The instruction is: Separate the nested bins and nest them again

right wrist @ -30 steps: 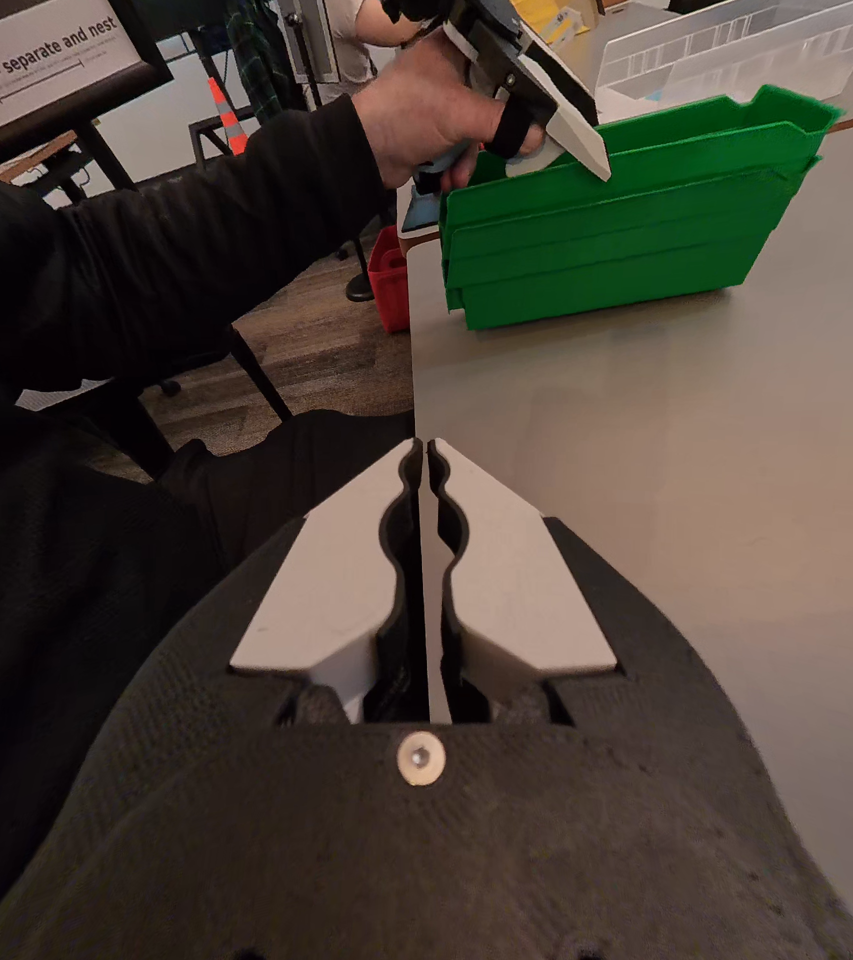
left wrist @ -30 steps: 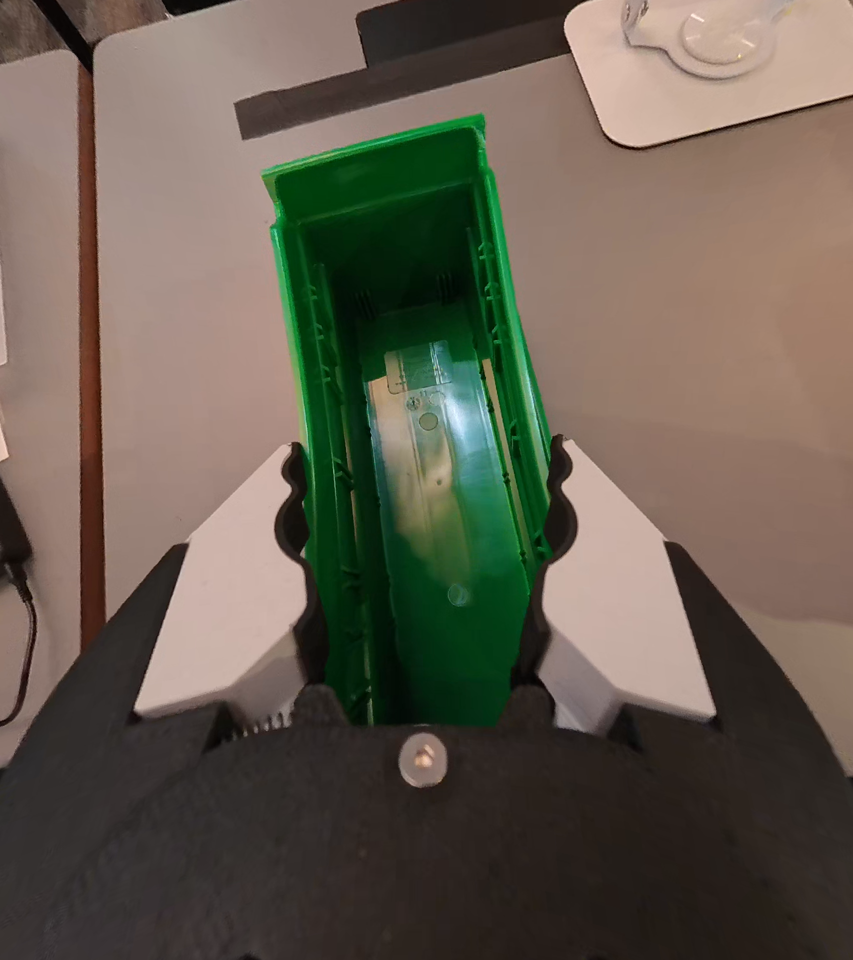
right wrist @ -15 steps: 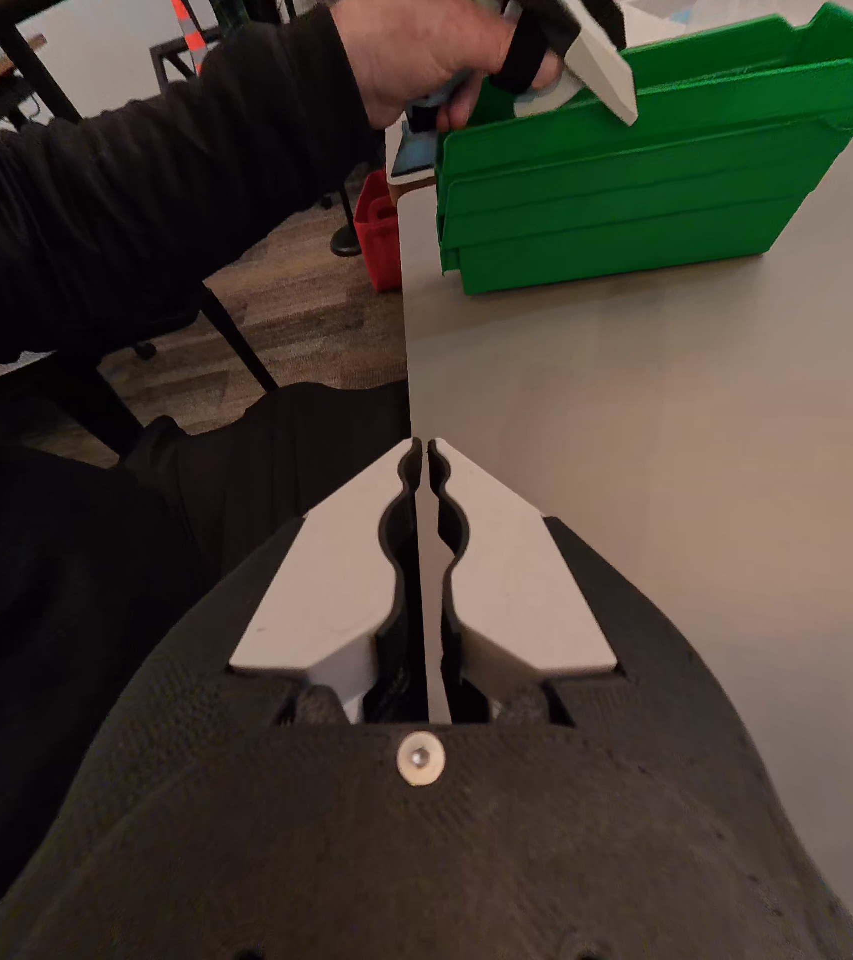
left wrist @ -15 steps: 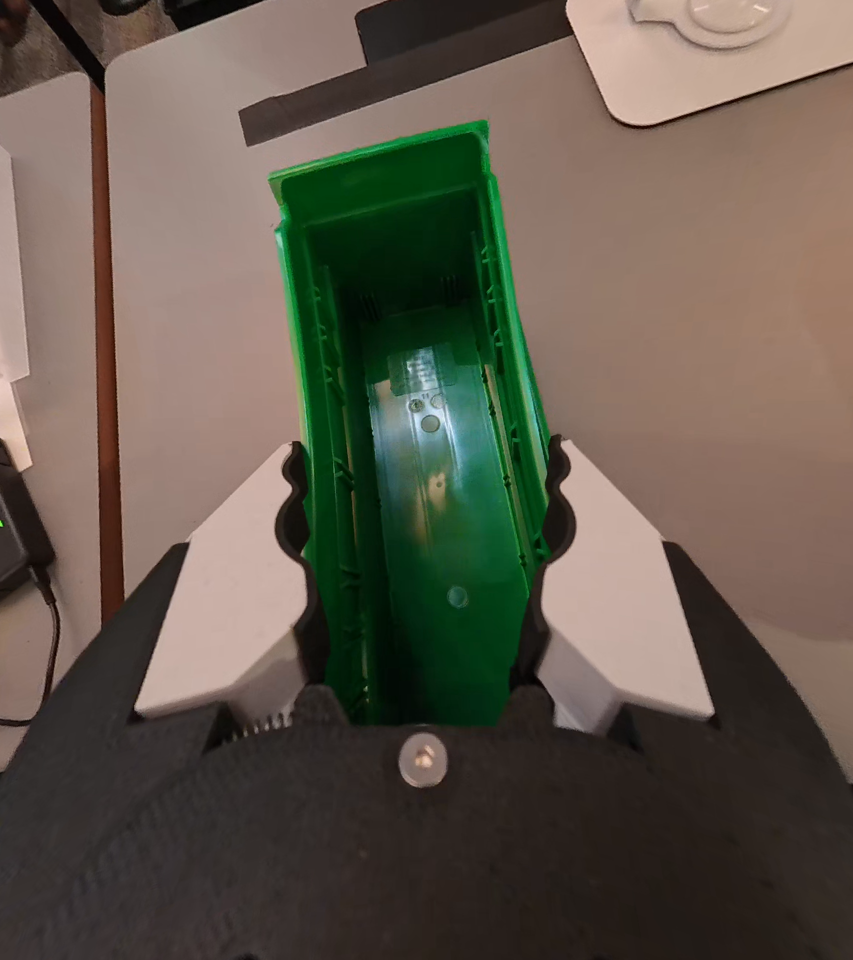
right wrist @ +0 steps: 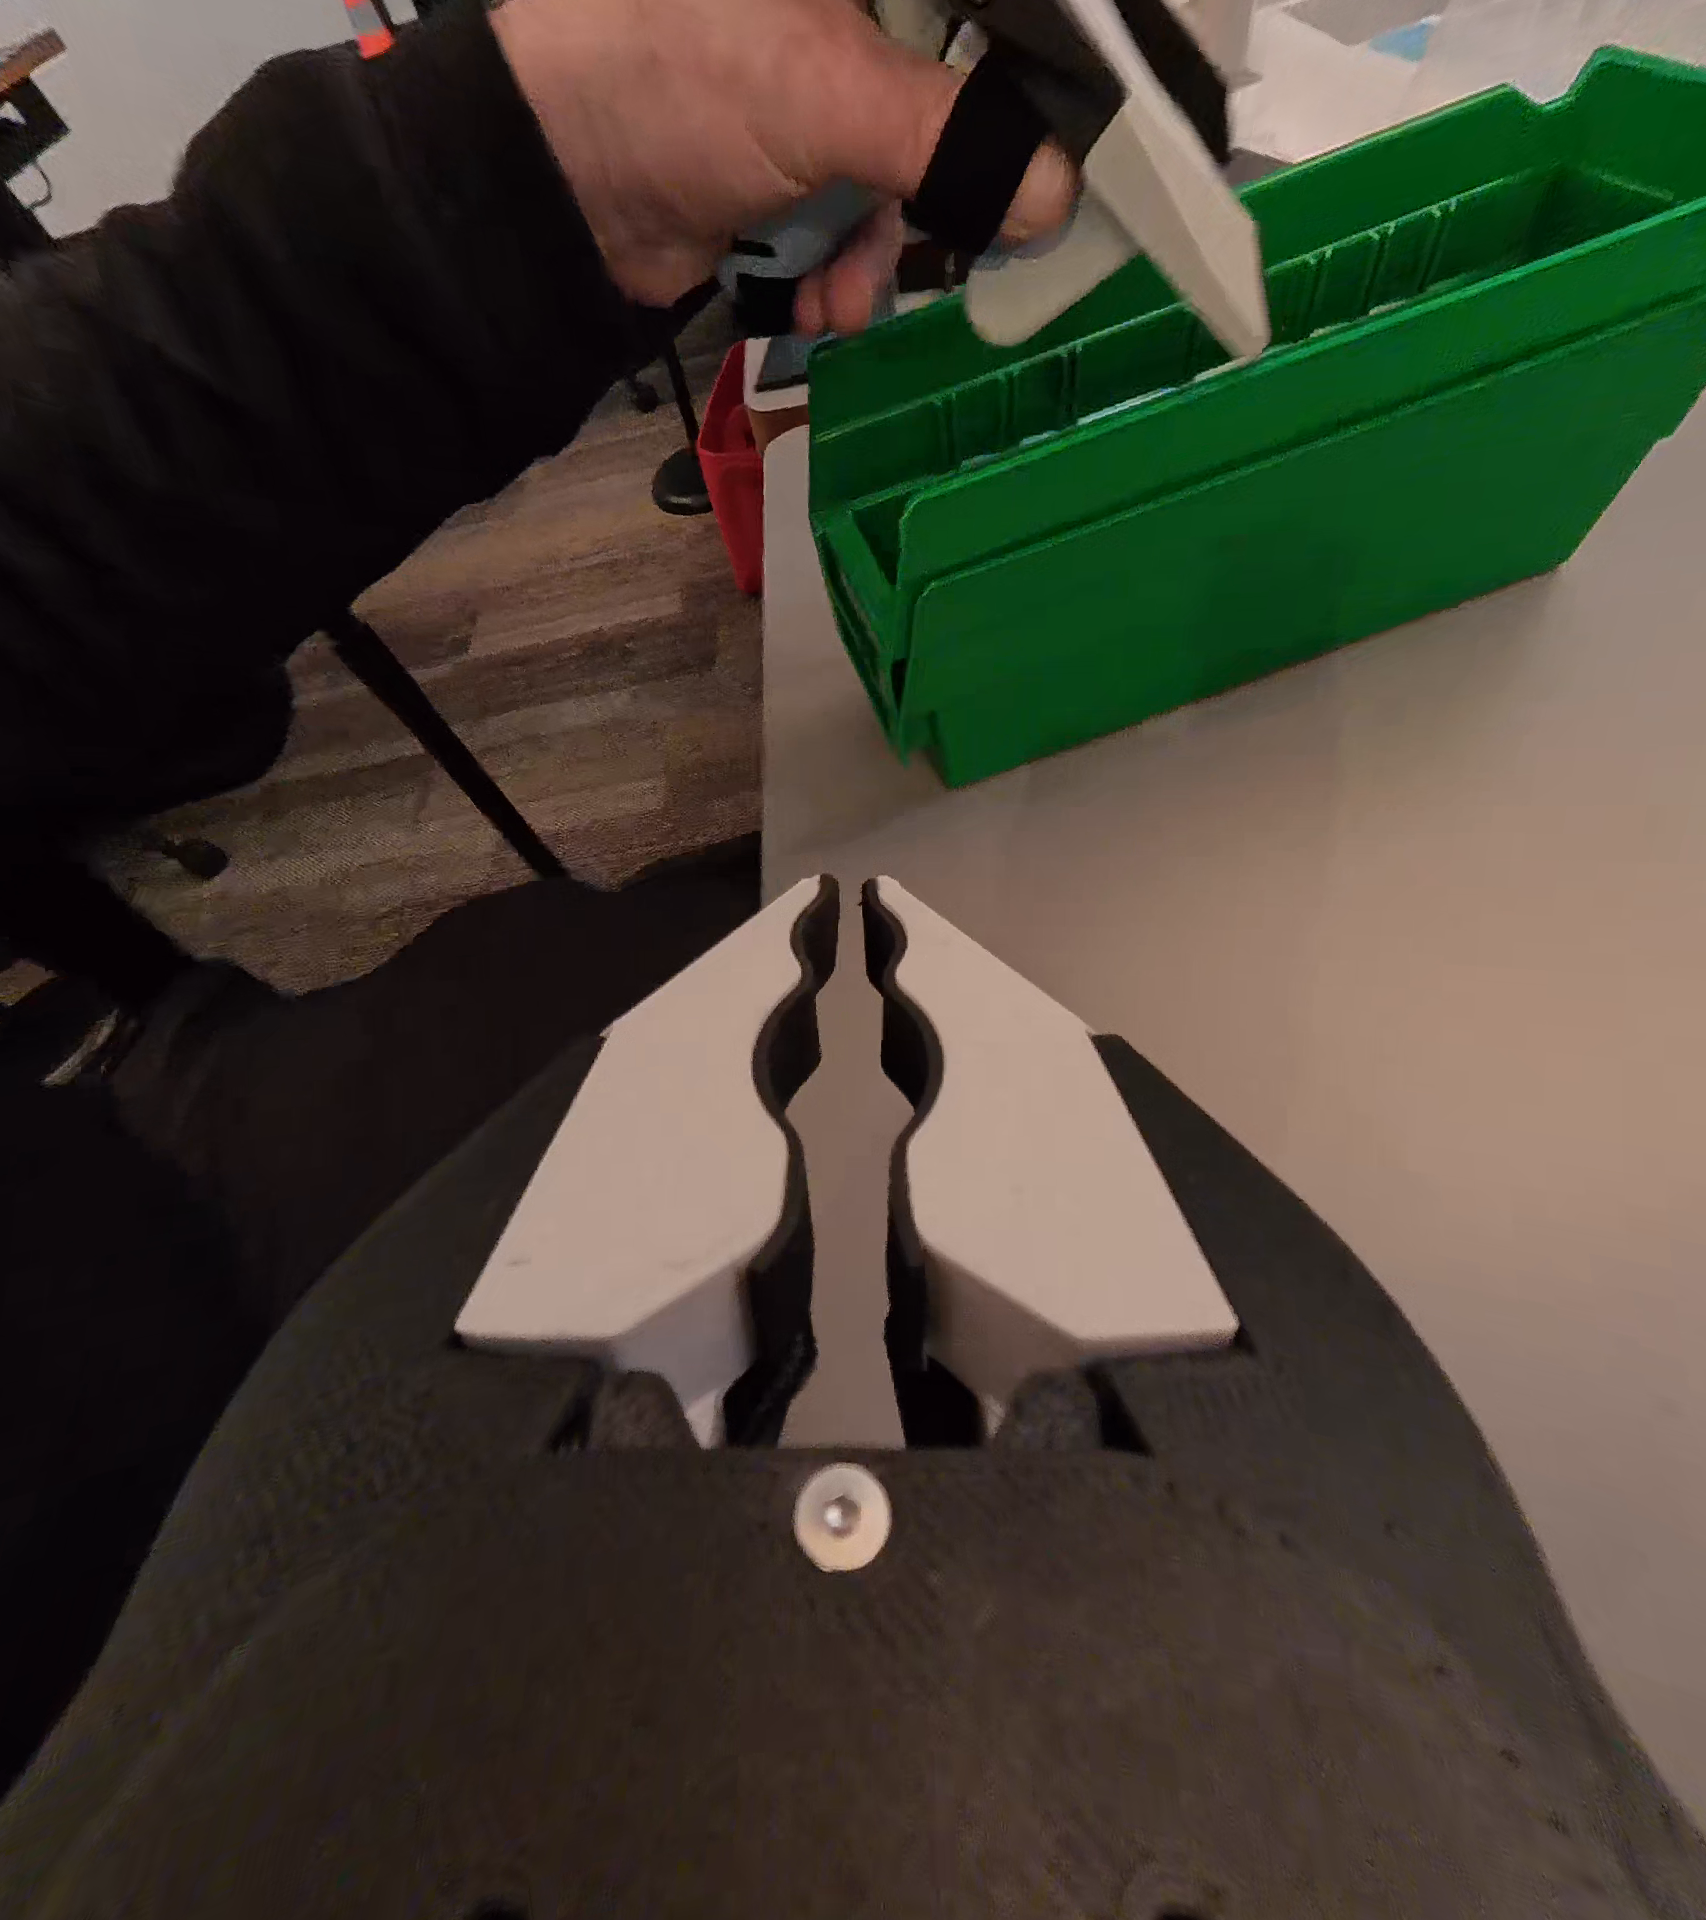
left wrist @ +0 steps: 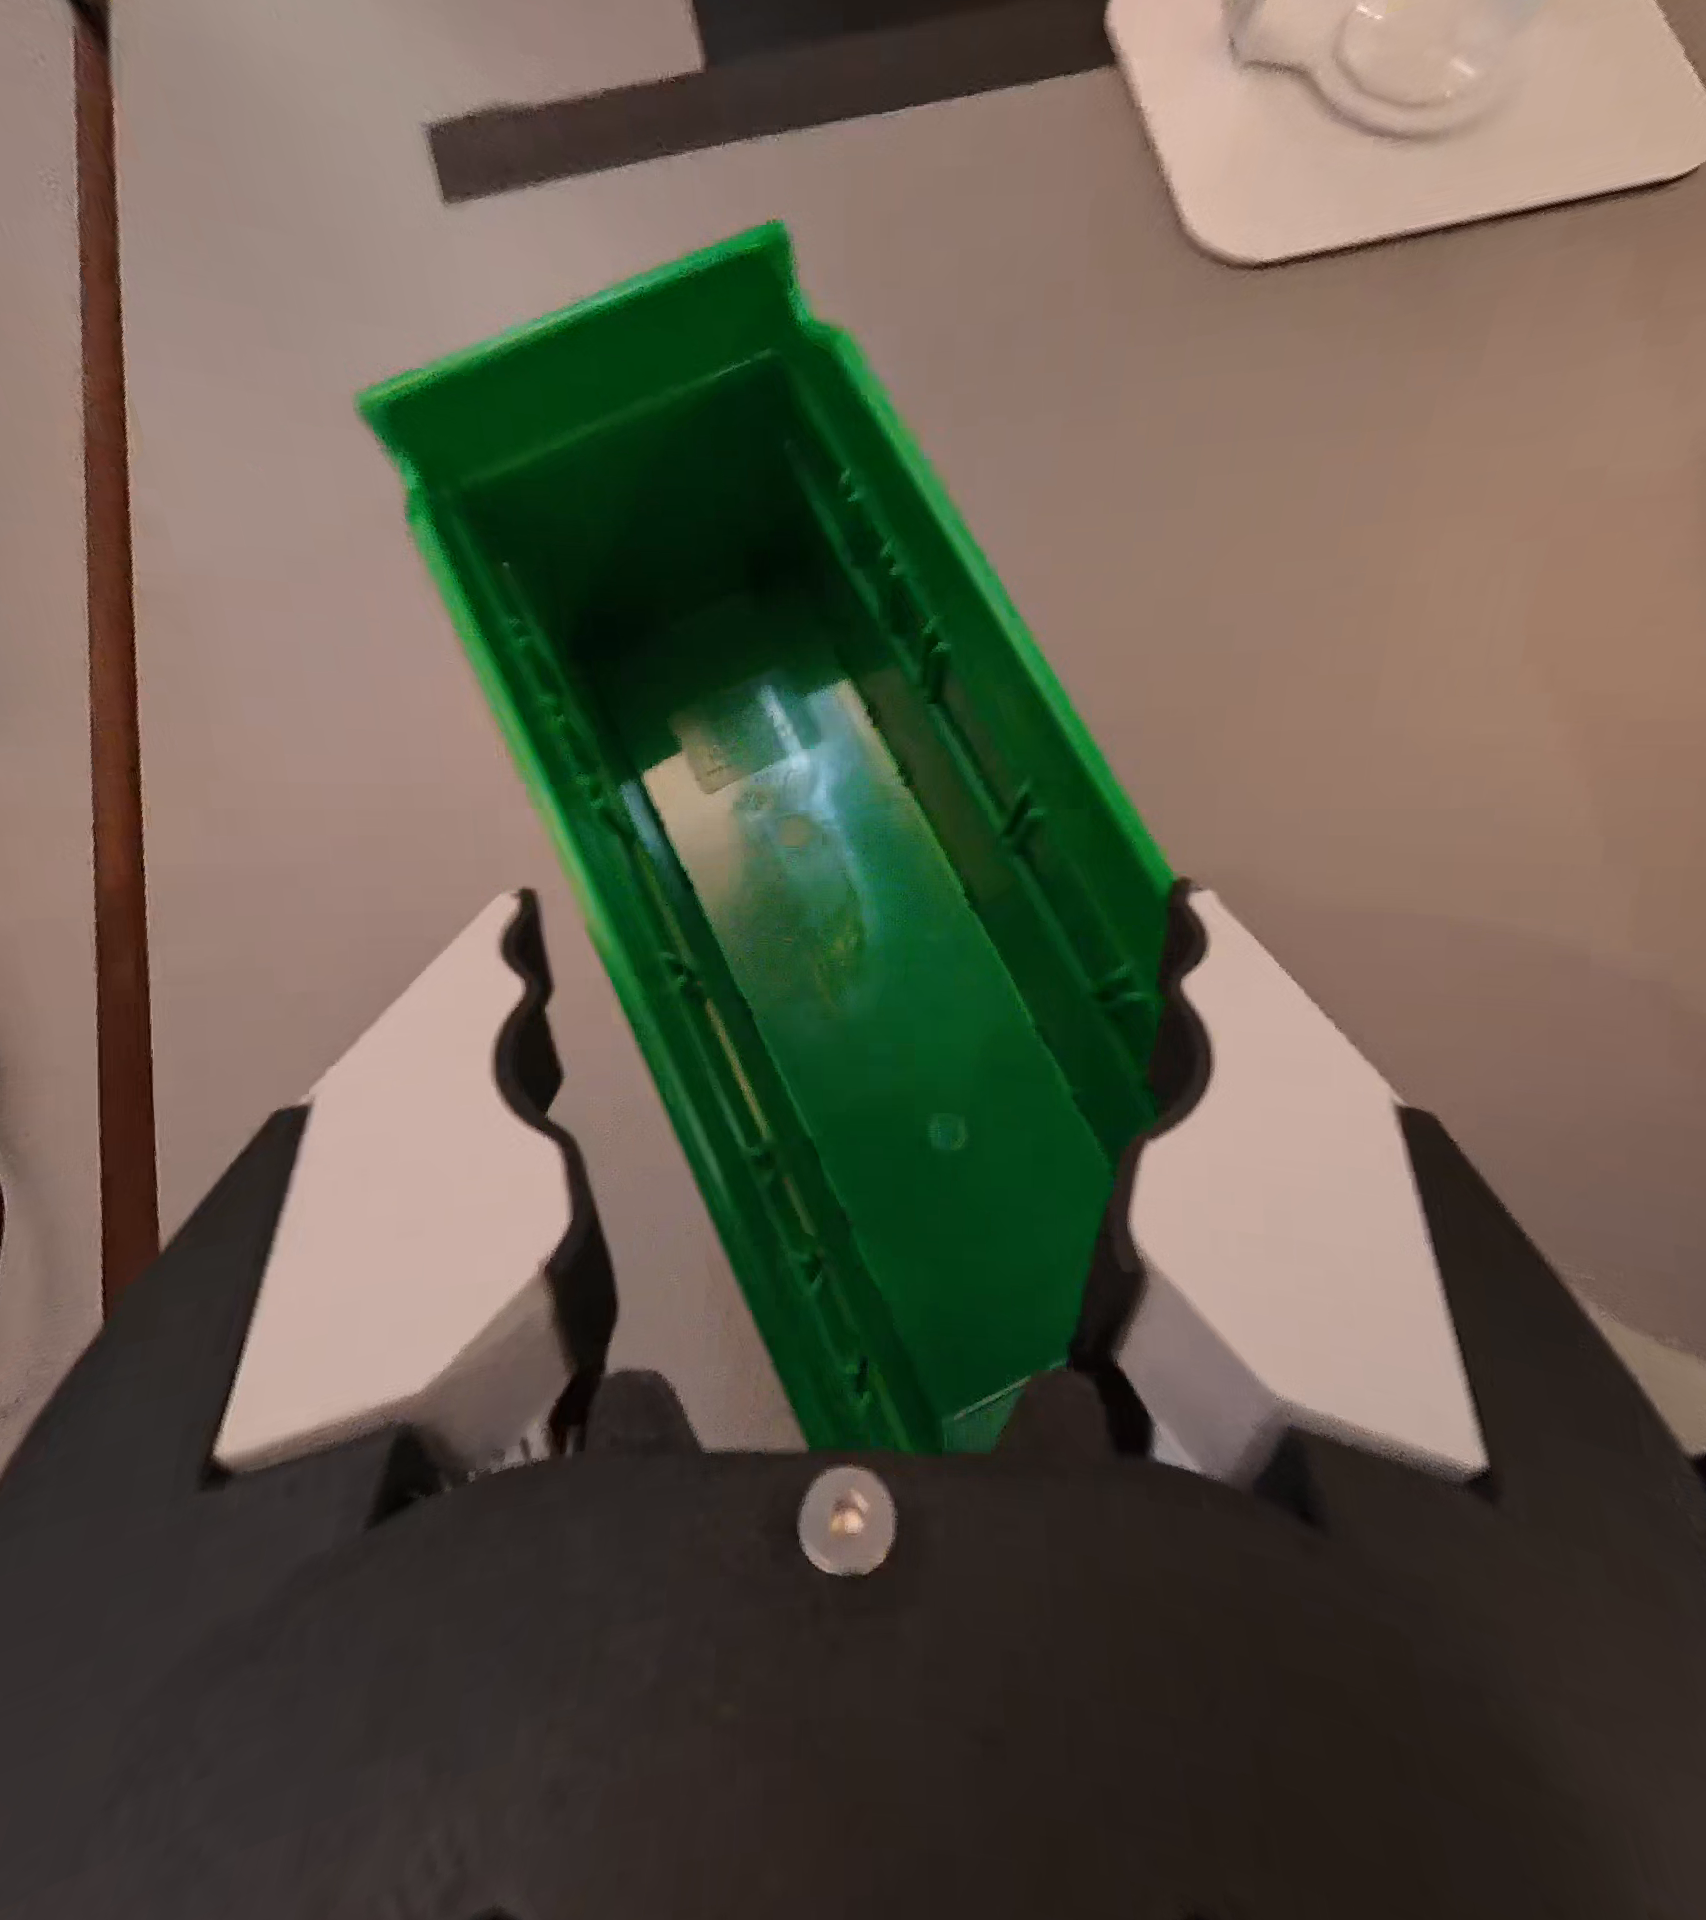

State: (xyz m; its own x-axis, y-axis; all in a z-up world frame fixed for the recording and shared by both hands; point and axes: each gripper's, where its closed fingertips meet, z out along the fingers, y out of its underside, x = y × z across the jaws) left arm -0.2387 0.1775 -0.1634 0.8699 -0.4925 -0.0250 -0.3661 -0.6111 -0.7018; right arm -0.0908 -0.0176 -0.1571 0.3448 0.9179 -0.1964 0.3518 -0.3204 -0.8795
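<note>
We've got the left tool spread wide over the near end of the green bins, nested on the desk, probably to grab the top one, while the right tool, nearly closed and empty, waits nearby.

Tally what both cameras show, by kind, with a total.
Grippers: 2, left gripper and right gripper
Green bin stack: 1, bins inside not countable
White mat: 1
Red box on the floor: 1
Total: 5
</note>
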